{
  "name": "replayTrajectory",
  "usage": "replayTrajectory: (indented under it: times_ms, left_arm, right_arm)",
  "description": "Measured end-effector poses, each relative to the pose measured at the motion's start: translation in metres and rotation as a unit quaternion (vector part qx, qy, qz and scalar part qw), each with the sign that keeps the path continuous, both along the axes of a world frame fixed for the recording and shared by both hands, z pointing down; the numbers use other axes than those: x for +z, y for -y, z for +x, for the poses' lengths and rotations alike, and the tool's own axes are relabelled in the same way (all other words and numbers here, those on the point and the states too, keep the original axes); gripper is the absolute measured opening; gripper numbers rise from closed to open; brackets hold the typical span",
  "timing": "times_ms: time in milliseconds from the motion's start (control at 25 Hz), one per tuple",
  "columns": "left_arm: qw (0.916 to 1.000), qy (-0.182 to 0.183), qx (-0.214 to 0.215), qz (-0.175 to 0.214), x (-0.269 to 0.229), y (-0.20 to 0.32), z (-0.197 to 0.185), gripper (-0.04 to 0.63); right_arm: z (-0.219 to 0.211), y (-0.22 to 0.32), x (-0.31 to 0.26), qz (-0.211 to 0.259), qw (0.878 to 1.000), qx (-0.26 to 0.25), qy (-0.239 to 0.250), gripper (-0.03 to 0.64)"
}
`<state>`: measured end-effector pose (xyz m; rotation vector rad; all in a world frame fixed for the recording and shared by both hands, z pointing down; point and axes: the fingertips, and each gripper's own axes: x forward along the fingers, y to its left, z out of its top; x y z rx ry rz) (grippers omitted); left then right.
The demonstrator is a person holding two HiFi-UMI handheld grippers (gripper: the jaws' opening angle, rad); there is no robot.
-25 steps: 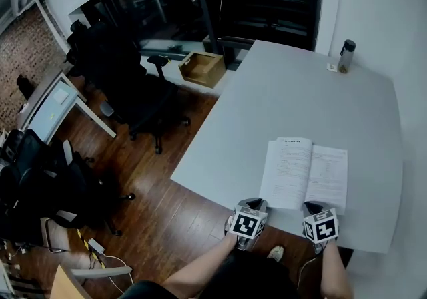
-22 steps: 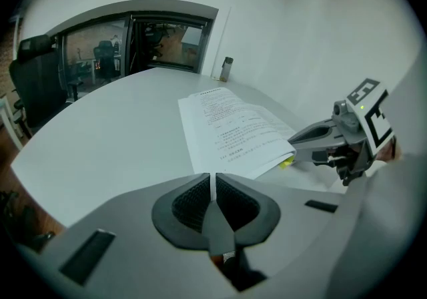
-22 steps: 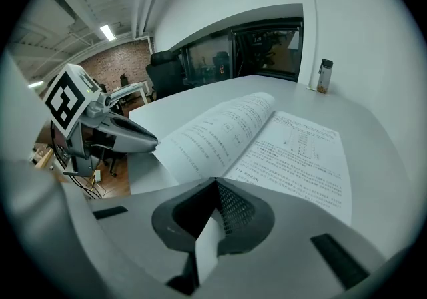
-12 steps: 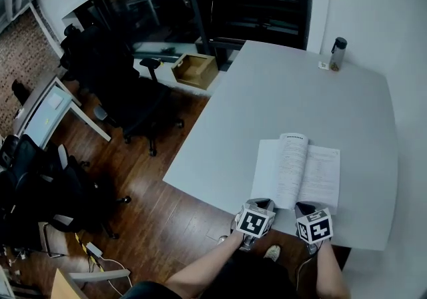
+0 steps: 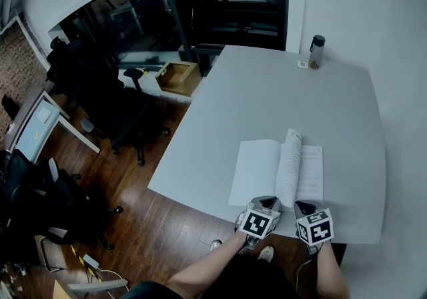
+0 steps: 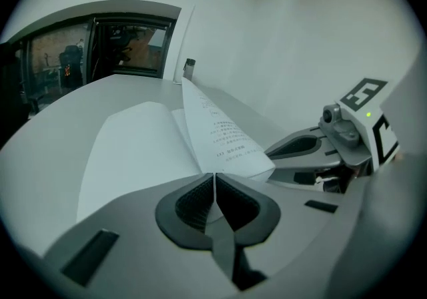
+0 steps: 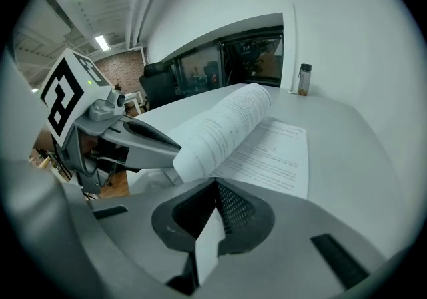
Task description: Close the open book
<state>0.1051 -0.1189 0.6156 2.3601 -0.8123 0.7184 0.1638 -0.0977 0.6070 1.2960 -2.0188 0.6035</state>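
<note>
An open white book point(image 5: 257, 172) lies near the front edge of the grey table point(image 5: 267, 101). A sheaf of its pages point(image 5: 290, 165) stands almost upright over the spine, curling toward the printed right page point(image 5: 312, 172). My left gripper point(image 5: 268, 203) is shut on the bottom edge of that sheaf, which rises straight from the closed jaws point(image 6: 214, 175) in the left gripper view. My right gripper point(image 5: 303, 207) sits close beside it at the book's lower edge. Its jaws point(image 7: 215, 181) are closed with a white sheet running between them.
A dark bottle point(image 5: 316, 51) stands at the table's far right corner beside a small white item. Off the table's left side are a wooden floor, black office chairs point(image 5: 110, 94) and an open cardboard box point(image 5: 177, 77). A white wall runs along the right.
The left-hand pages have gone from lying flat to standing on edge. My left gripper has carried them rightward, toward my right gripper, which has barely shifted.
</note>
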Motion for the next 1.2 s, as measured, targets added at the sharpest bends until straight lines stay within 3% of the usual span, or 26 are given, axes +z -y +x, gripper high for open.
replayTrajectory:
  times_ms: [360, 640, 800, 1200]
  left_arm:
    - [0.9980, -0.016, 0.060, 0.010, -0.017, -0.028, 0.054, 0.011]
    - [0.9994, -0.012, 0.033, 0.003, -0.019, -0.034, 0.013, 0.011]
    - [1.0000, 0.004, 0.003, -0.006, -0.009, -0.032, -0.022, 0.011]
    - [0.9977, 0.026, -0.052, -0.034, 0.007, -0.031, -0.084, 0.011]
  right_arm:
    - [0.062, -0.012, -0.026, 0.022, 0.998, 0.057, -0.024, 0.003]
    - [0.094, 0.010, -0.066, 0.097, 0.985, 0.135, -0.055, 0.003]
    - [0.067, 0.029, -0.075, 0.116, 0.986, 0.108, -0.060, 0.003]
    - [-0.030, 0.034, -0.026, 0.051, 0.998, 0.007, -0.038, 0.003]
